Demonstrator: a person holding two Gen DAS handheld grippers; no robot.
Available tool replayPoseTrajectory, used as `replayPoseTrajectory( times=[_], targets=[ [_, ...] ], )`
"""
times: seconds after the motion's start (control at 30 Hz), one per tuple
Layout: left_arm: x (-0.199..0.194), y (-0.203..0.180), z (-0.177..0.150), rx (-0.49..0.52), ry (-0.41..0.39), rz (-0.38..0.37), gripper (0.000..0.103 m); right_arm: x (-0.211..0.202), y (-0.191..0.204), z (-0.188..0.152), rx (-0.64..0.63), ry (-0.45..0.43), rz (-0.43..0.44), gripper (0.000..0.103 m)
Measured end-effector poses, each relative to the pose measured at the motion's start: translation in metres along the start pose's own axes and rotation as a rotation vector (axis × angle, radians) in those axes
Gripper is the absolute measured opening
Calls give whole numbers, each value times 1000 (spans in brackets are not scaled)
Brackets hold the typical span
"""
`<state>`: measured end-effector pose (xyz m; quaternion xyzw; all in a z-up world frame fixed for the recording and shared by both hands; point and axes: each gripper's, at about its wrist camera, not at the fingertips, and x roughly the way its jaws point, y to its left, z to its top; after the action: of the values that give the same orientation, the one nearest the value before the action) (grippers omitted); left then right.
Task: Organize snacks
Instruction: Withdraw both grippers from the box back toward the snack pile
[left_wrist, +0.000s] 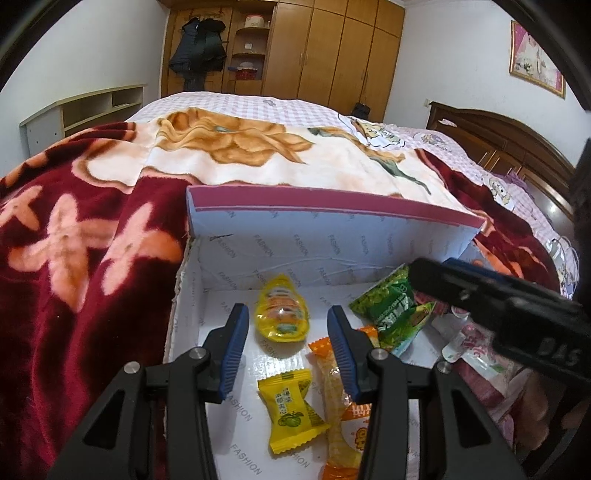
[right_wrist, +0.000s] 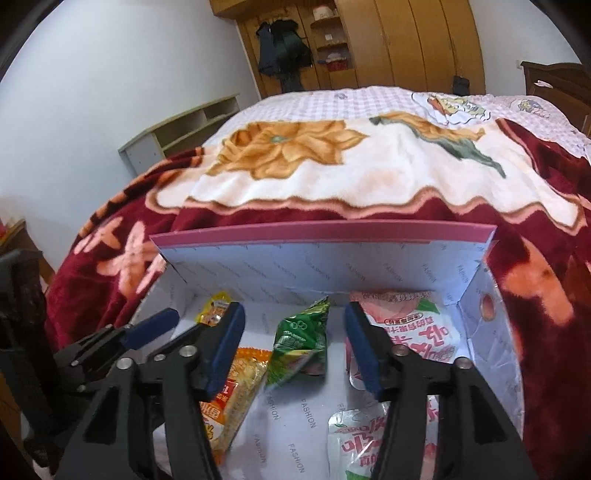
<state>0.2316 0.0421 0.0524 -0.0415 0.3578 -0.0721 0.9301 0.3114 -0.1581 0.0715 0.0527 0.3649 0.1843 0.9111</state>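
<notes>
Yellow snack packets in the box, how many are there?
2: a yellow jelly cup toward the back wall, and a yellow candy packet nearer, between the left gripper's fingers. Others may be hidden.

A: What stands along the far wall?
B: A wooden wardrobe (left_wrist: 332, 48), dark jackets (left_wrist: 197, 44) hanging by its open shelves.
A: And nearer?
B: A bed (left_wrist: 258, 101) in a checked sheet, a red floral blanket (left_wrist: 74, 236) over it, pale walls, a low shelf unit (left_wrist: 85, 110) left, a framed picture (left_wrist: 535, 55) right.
</notes>
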Motion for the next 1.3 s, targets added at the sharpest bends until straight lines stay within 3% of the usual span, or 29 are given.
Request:
replayPoseTrajectory(
  times=[0.37,0.5,0.87,1.3],
  targets=[
    [-24,3,4,-51,-18,-14,51,-43,-2,-7,5,-33,44,64],
    [-44,-1,2,-47,-40,7,58,-56,-4,-14,0,-33,65,64],
    [-87,-27,-21,-19,-42,-46,61,-92,-18,-44,34,-53,59,64],
    [-100,-37,-52,-17,-8,-58,61,-113,-30,-78,79,-58,49,64]
  ],
)
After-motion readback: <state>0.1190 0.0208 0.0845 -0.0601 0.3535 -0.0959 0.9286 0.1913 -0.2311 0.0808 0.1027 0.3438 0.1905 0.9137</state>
